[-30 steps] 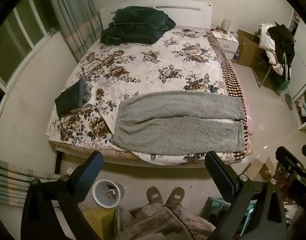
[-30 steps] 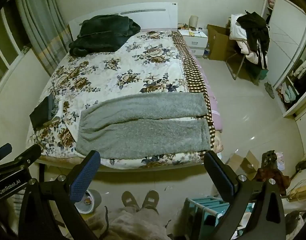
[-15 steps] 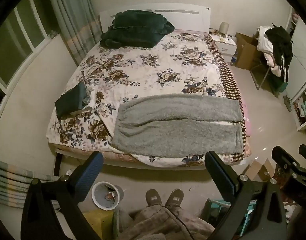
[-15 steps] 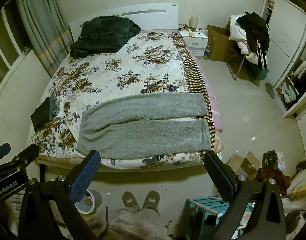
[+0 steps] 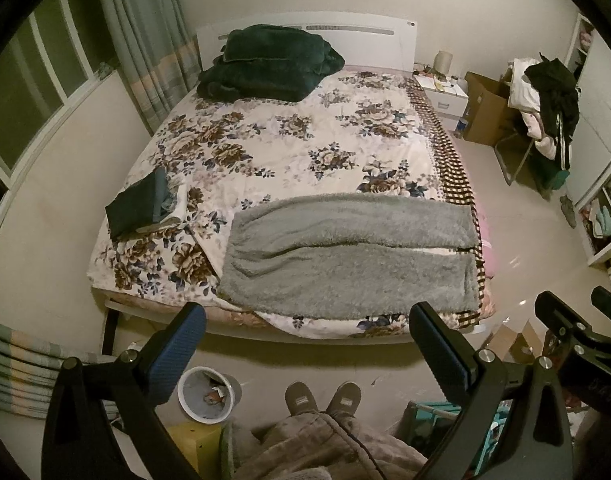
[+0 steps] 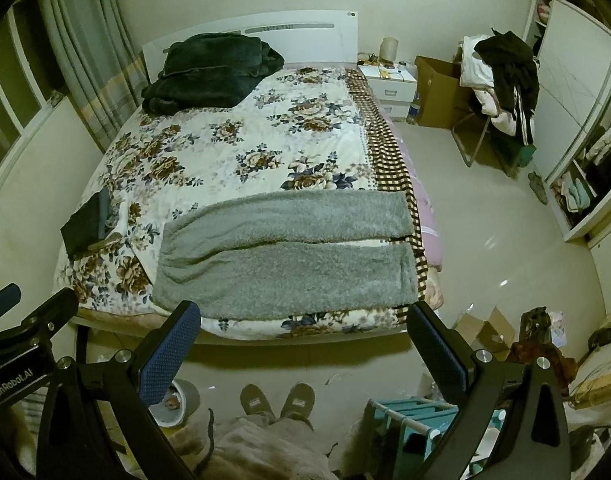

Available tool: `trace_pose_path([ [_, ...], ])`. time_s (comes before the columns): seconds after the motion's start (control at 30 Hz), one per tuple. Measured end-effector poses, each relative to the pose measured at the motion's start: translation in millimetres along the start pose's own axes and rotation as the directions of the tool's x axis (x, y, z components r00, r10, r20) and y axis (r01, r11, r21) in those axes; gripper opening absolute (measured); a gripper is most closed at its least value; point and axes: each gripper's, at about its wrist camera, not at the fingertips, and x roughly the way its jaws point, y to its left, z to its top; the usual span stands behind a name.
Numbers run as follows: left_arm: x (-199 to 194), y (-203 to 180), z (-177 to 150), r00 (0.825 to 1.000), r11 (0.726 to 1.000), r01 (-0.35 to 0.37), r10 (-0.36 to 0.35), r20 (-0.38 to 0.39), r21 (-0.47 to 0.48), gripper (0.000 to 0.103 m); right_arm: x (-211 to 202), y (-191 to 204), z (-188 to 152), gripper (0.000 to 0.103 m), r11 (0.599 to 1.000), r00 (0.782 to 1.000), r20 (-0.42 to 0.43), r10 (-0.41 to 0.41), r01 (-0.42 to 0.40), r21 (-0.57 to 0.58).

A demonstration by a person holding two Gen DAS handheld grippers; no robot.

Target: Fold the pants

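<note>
Below the foot of the bed (image 5: 241, 326), both tools hang over the floor, well apart from the mattress. The left gripper (image 5: 305, 344) has its jaws spread wide with nothing between them, and the right gripper (image 6: 303, 340) stands just as wide and bare; the hands holding them are cut off by the lower frame edges. Only the person's slippers (image 5: 323, 398) and a bunched brown robe show at the bottom, toes pointing toward the bed.

Left of the slippers, a small waste bin (image 5: 207, 394) holds scraps too small to identify. Right of the slippers, a teal rack (image 6: 409, 420) is partly hidden behind the right gripper's finger.

Grey fleece pants (image 5: 349, 256) lie flat across the foot end of the bed, legs side by side and running toward its right edge, waistband to the left. Left of the pants sits a dark folded garment (image 5: 139, 204); a dark green blanket (image 5: 265, 64) is heaped at the headboard. Beyond the bed's right side, a chair (image 6: 501, 92) is piled with clothes.
</note>
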Motion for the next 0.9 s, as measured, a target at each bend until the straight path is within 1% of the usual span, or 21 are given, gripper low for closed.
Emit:
trace_pose_path([
  [0.17,-1.3,-1.6,2.7,1.0,1.0,-0.003,0.003,0.0,0.002,0.103,-3.1,3.8,3.7,0.103,1.0,1.0,-0.001,-0.005,0.005,-0.005],
  [0.3,-1.7,-1.0,4.1,1.0,1.0,-0.001,0.001,-0.001,0.0,0.103,-16.8,2.7,5.8,0.103,1.0,1.0,-0.002,-0.001,0.001,-0.021],
  [0.9,-0.7,0.0,0.8,1.0,1.0,0.002,-0.002,0.004,0.001,0.103,-15.2,7.5,4.4,0.103,1.0,1.0,0.002,-0.001,0.001,-0.023],
])
